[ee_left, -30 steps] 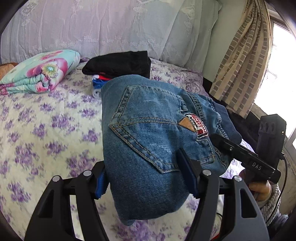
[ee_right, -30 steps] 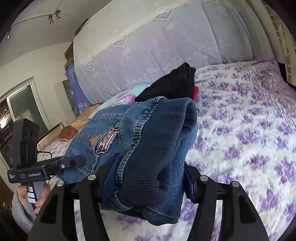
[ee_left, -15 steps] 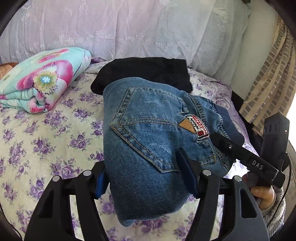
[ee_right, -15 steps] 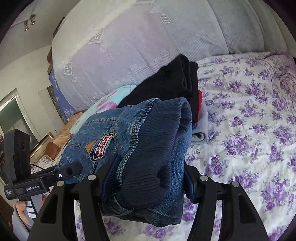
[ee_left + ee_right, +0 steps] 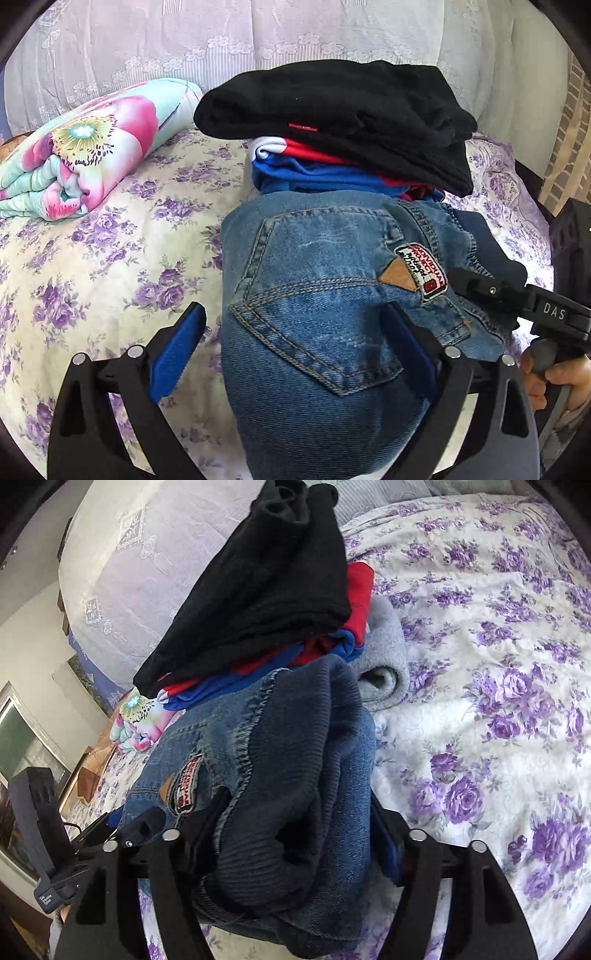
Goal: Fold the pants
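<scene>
The folded blue jeans [image 5: 314, 295] lie on the flowered bed sheet [image 5: 92, 258], their far edge against a stack of folded clothes. My left gripper [image 5: 291, 343] straddles the pocket end and its jaws are opening. Its left blue pad [image 5: 177, 347] stands clear of the denim, while the right pad sits close beside it. My right gripper [image 5: 295, 838] straddles the ribbed waistband end of the jeans [image 5: 295, 775], and its jaws are opening too. Its right pad [image 5: 386, 845] is just off the cloth and its left pad is hidden by denim.
The stack holds a black garment [image 5: 332, 110] on top, red and blue ones [image 5: 314, 170] under it, and a grey one [image 5: 384, 657] lowest. A rolled floral blanket [image 5: 85, 147] lies at the left. Lace-covered pillows line the headboard. A curtain hangs at the far right.
Both grippers carried the jeans forward and down to the foot of the clothes stack. Both pairs of jaws have widened, and the left gripper's left pad has come off the denim.
</scene>
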Demonstrator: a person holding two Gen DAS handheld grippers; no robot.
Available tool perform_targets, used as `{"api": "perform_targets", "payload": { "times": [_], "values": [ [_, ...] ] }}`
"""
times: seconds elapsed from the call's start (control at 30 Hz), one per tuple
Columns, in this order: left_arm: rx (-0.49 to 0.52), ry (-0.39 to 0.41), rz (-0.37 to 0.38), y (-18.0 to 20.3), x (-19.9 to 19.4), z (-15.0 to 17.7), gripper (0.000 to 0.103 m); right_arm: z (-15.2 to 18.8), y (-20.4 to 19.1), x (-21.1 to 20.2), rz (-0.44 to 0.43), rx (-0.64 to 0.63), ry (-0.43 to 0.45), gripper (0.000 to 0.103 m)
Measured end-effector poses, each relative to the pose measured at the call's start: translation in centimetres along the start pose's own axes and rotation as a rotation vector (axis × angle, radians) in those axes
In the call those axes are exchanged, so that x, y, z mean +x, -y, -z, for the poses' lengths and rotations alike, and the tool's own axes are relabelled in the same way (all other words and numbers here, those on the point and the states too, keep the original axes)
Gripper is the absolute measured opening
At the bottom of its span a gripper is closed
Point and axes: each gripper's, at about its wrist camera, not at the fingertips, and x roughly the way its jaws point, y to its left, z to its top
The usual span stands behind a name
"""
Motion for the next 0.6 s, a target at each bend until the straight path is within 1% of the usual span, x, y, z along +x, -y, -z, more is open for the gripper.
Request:
{"api": "perform_targets", "payload": {
  "times": [0.07,0.17,0.27,0.33,0.4,0.43,0.47,0.5,0.6],
  "values": [
    [0.008,0.009,-0.012,0.0,0.0,0.0,0.095,0.0,0.1,-0.2,-0.001,0.005,0.002,0.076],
    [0.035,0.042,-0.058,0.4,-0.7,0.0,0.098,0.2,-0.2,-0.5,0.021,0.001,0.017,0.083],
    [0.055,0.074,-0.103,0.7,-1.6,0.3,0.099,0.5,-0.2,-1.0,0.038,0.004,0.039,0.085],
    [0.06,0.101,-0.162,0.9,-2.5,0.6,0.099,0.9,-0.6,-1.9,0.075,-0.012,0.067,0.085],
    [0.06,0.128,-0.226,1.2,-3.7,0.8,0.099,1.4,-1.6,-3.3,0.135,-0.051,0.11,0.085],
    [0.057,0.138,-0.244,1.3,-4.3,0.9,0.099,1.8,-2.1,-4.2,0.167,-0.072,0.136,0.087],
    [0.052,0.147,-0.257,1.5,-5.0,1.1,0.099,2.2,-2.8,-5.1,0.201,-0.091,0.163,0.089],
    [0.046,0.155,-0.261,1.7,-6.0,1.3,0.099,2.6,-3.3,-6.1,0.231,-0.105,0.19,0.095],
    [0.048,0.177,-0.261,2.7,-8.4,1.9,0.099,4.2,-4.9,-9.1,0.274,-0.131,0.263,0.099]
  ]
}}
